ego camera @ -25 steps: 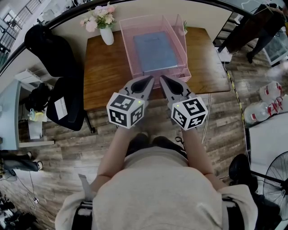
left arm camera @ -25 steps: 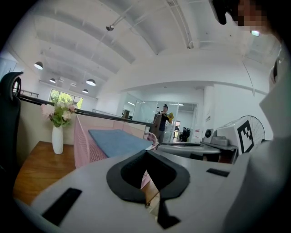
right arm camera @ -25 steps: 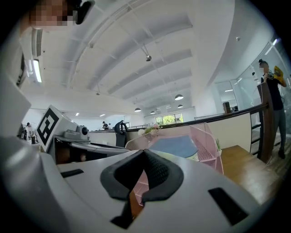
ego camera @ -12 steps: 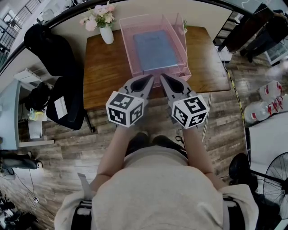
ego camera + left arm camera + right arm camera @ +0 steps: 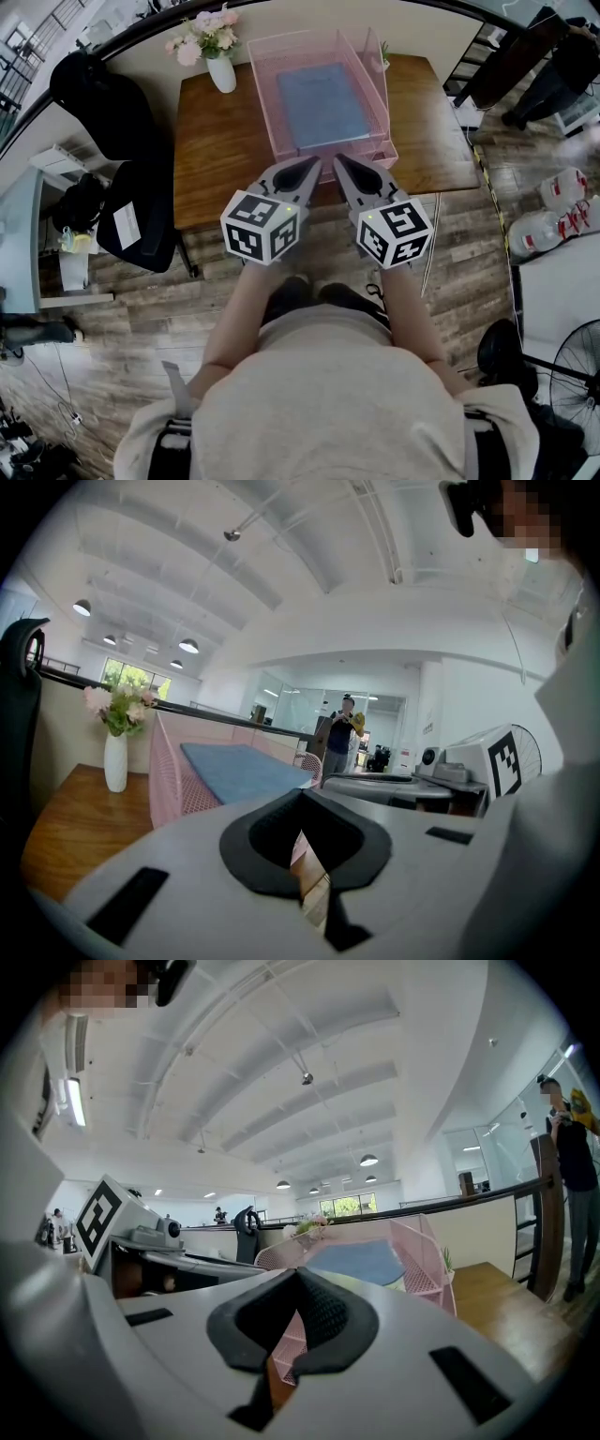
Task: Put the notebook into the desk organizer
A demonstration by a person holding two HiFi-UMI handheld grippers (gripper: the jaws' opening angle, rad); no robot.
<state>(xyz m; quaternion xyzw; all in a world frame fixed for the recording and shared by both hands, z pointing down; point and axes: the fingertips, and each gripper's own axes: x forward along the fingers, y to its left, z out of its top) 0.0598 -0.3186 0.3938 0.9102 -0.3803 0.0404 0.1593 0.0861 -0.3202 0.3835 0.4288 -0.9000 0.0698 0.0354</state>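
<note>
At the near edge of the surface (image 5: pixel 220 159), held left tongs (image 5: pixel 309 169) and right tongs (image 5: pixel 343 167) together, empty. Saw notebook (image 5: pixel 323 105) flat inside organizer (image 5: pixel 266 94); judged best to back away without bumping it.

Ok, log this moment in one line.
notebook: flat inside desk organizer | left gripper: shut, empty | right gripper: shut, empty | both: in front of organizer, at table near edge

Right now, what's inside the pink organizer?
A blue notebook lies flat in the top tray of the pink organizer. Anything under the notebook is covered.
</note>
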